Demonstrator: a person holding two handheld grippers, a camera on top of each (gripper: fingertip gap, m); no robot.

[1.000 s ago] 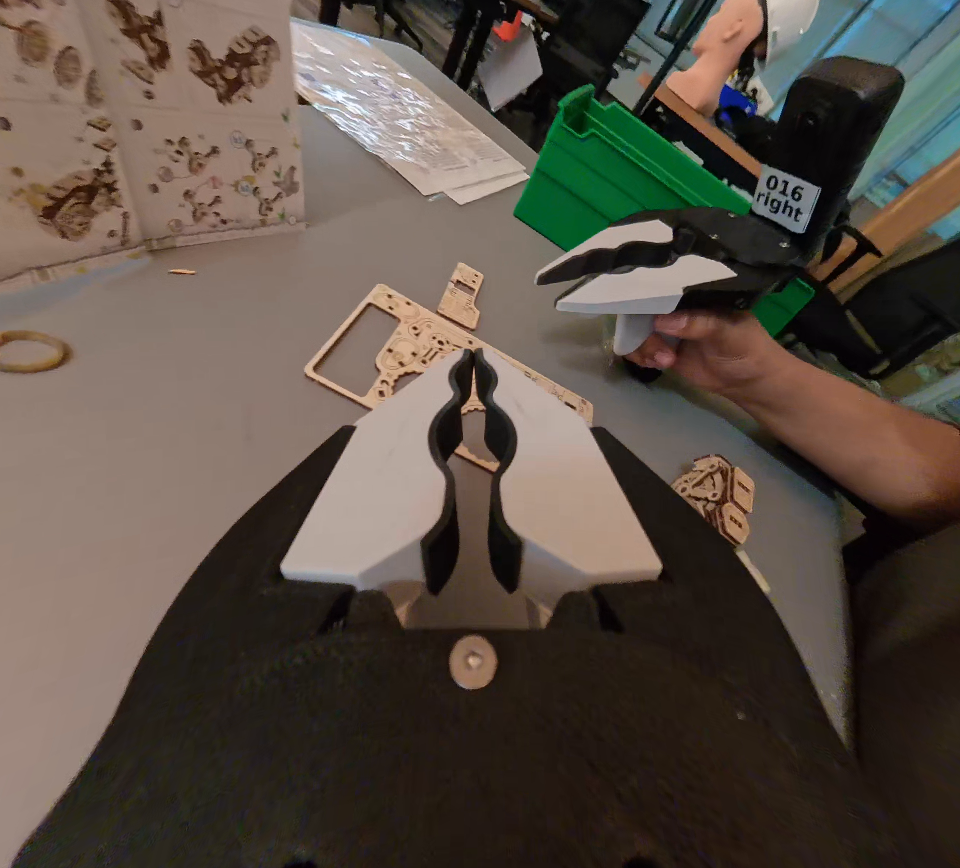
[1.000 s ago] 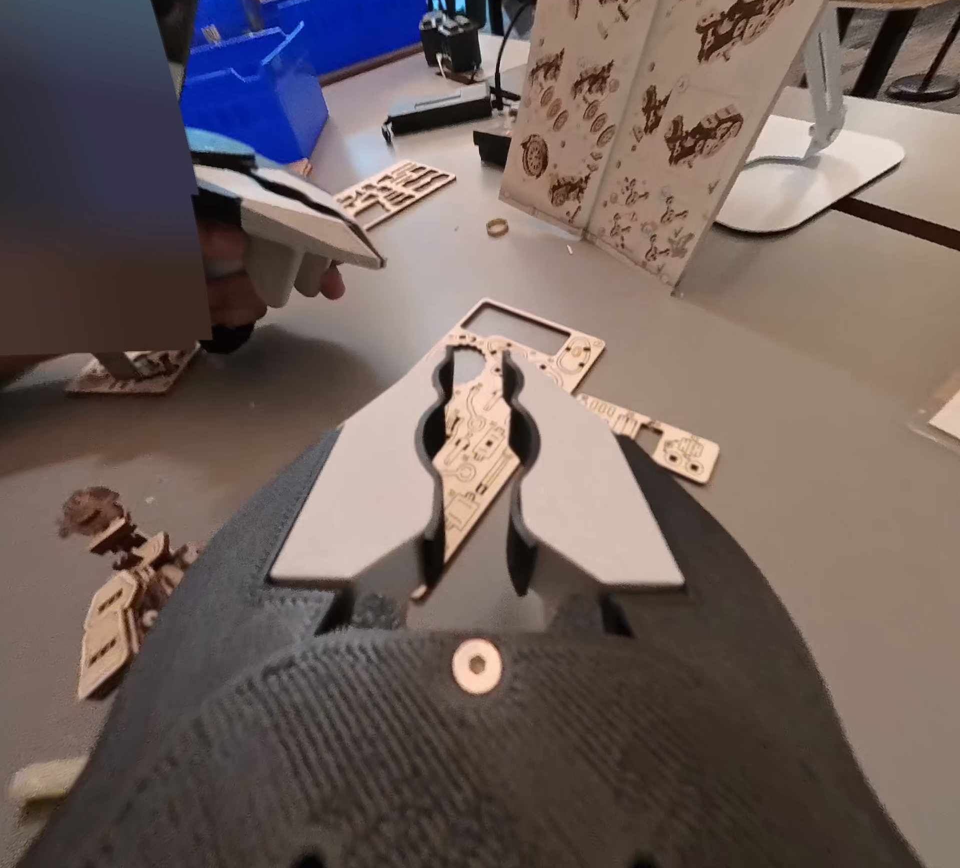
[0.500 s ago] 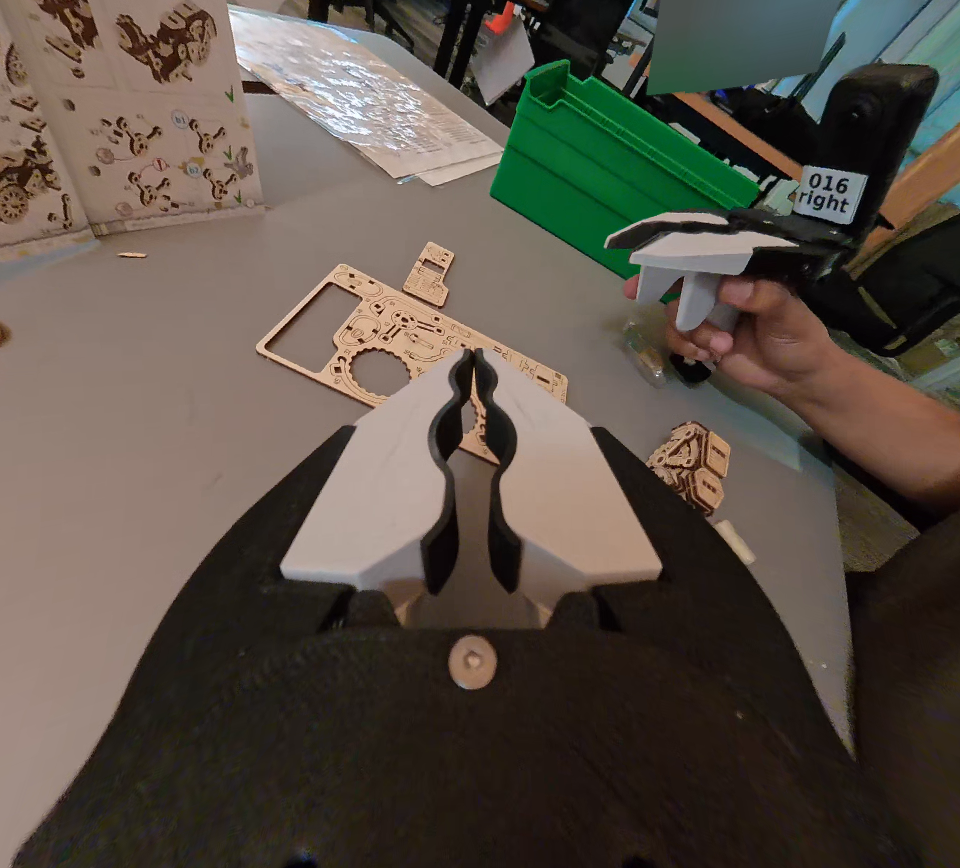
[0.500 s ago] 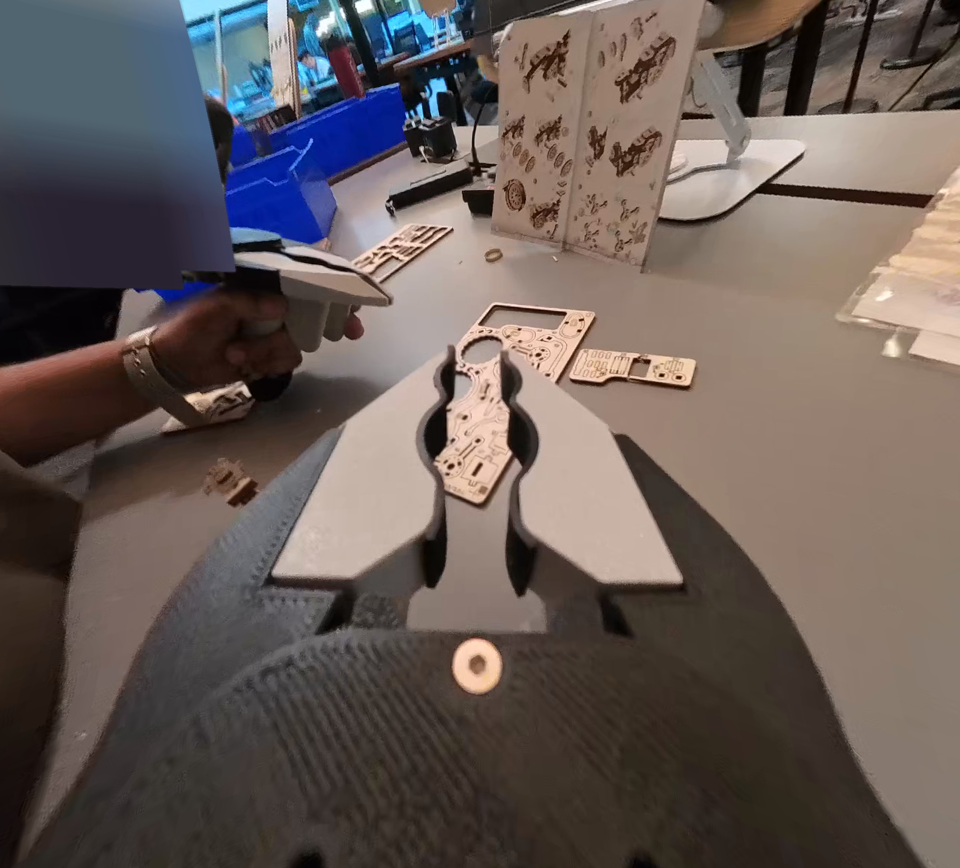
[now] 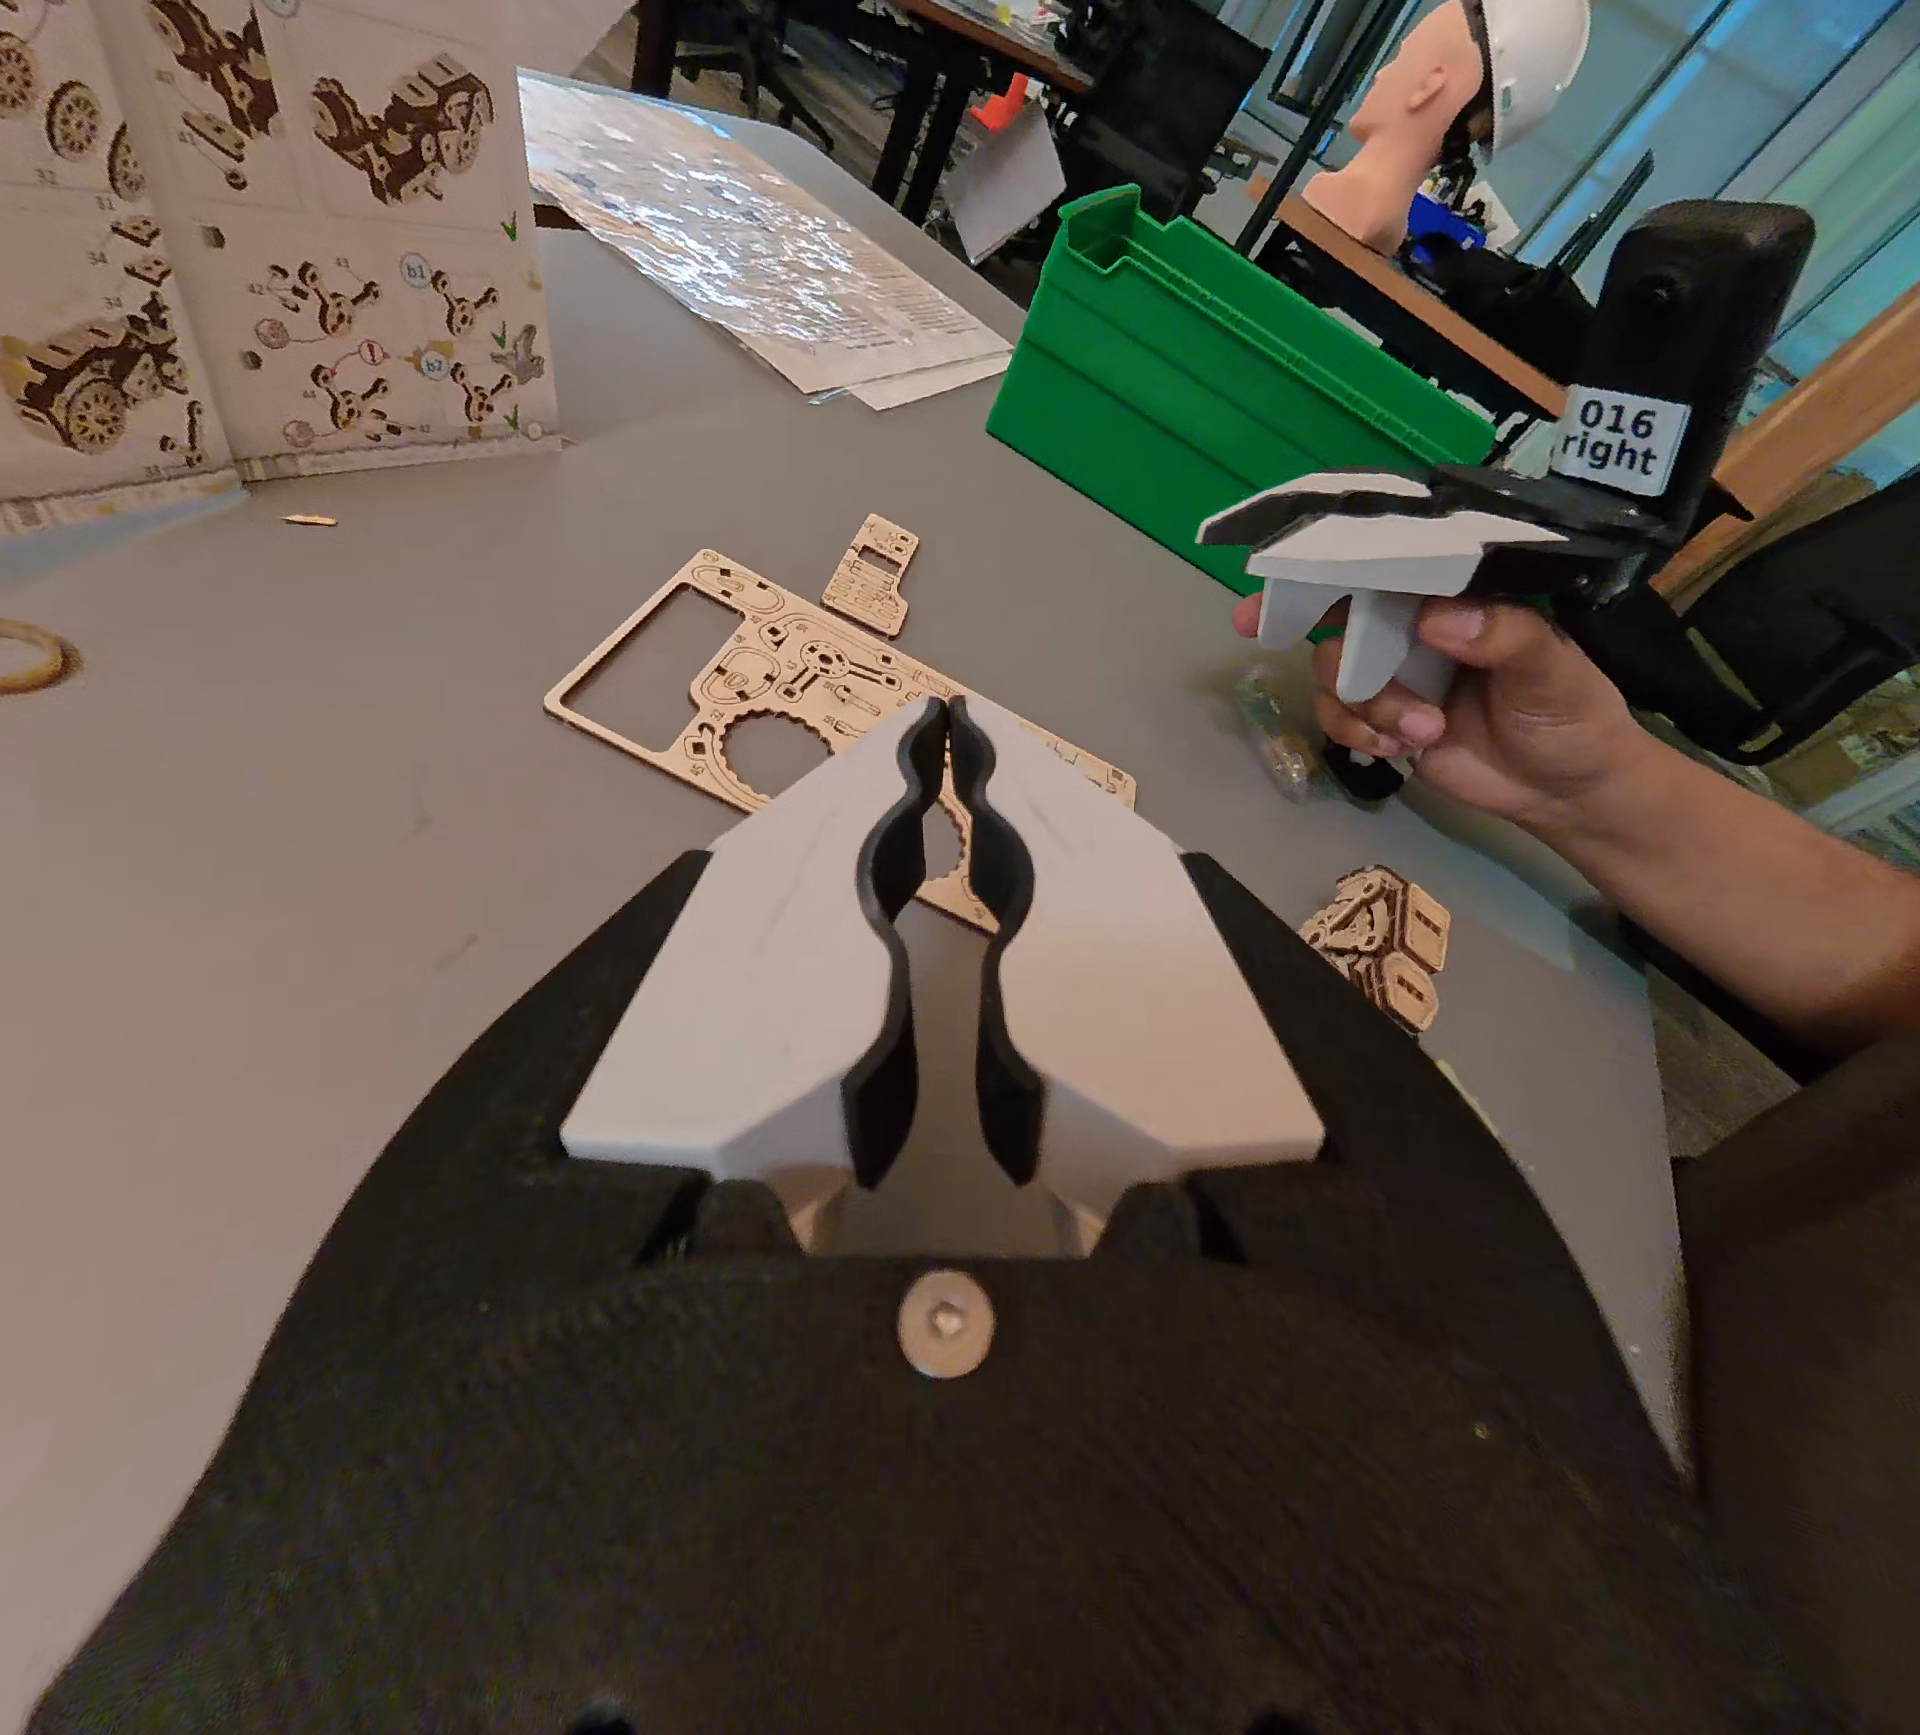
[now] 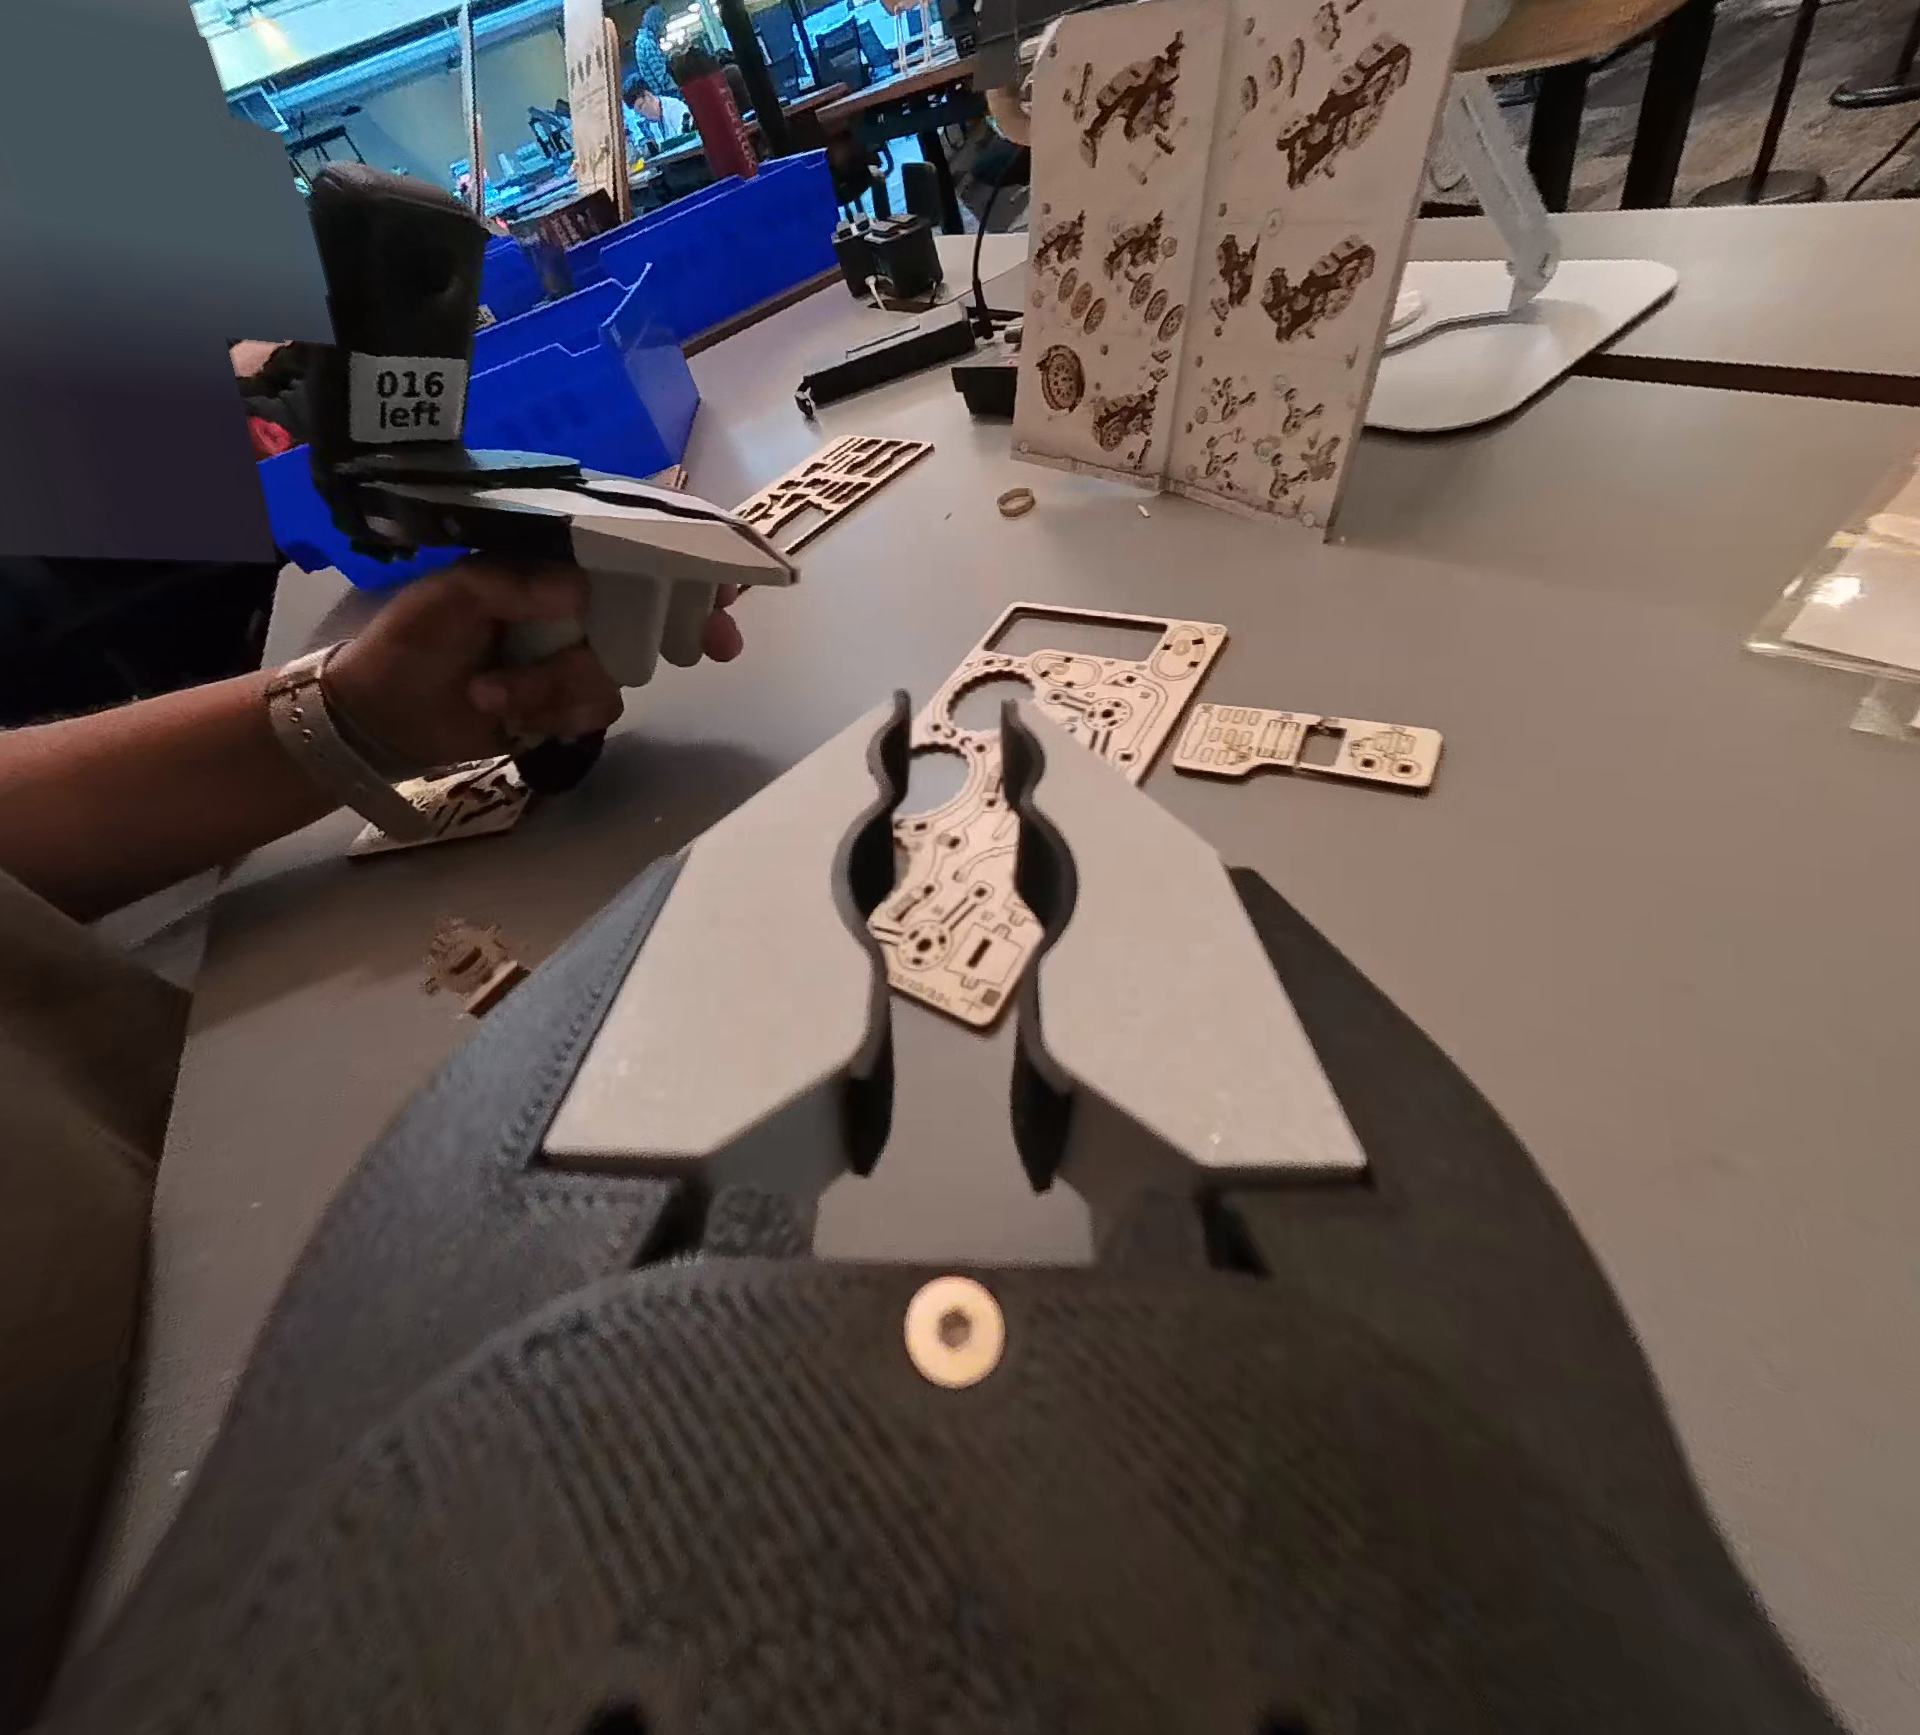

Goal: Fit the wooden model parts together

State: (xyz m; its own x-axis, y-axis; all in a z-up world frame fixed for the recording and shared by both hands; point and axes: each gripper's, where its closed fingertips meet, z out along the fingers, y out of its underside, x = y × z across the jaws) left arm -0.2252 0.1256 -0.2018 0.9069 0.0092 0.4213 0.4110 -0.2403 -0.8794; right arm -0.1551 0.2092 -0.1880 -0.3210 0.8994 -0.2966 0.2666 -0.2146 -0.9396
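A flat wooden sheet of laser-cut parts [image 5: 727,688] lies on the grey table, just beyond my left gripper [image 5: 948,711], which is shut and empty above it. The sheet also shows in the right wrist view [image 6: 1101,677], under my right gripper [image 6: 951,706], whose jaws stand a narrow gap apart and hold nothing. A smaller cut sheet [image 6: 1309,745] lies beside the large one. A partly built wooden model [image 5: 1382,942] sits near the table's front edge, below the hand that holds the right gripper [image 5: 1216,532]. The left gripper [image 6: 769,563] hovers at the left in the right wrist view.
A propped instruction sheet [image 6: 1226,251] stands at the back. A green bin [image 5: 1195,397] is on one side, blue bins [image 6: 582,397] on the other. Another wooden sheet [image 6: 831,480], a small ring [image 6: 1016,501], a plastic-wrapped sheet [image 5: 727,231] and a monitor base [image 6: 1507,335] lie around. My right fingertips sit around 12 cm from my left ones.
Both grippers have lifted and drawn back from the parts sheet. The right gripper has moved up and away from the left one. Neither has taken hold of anything.
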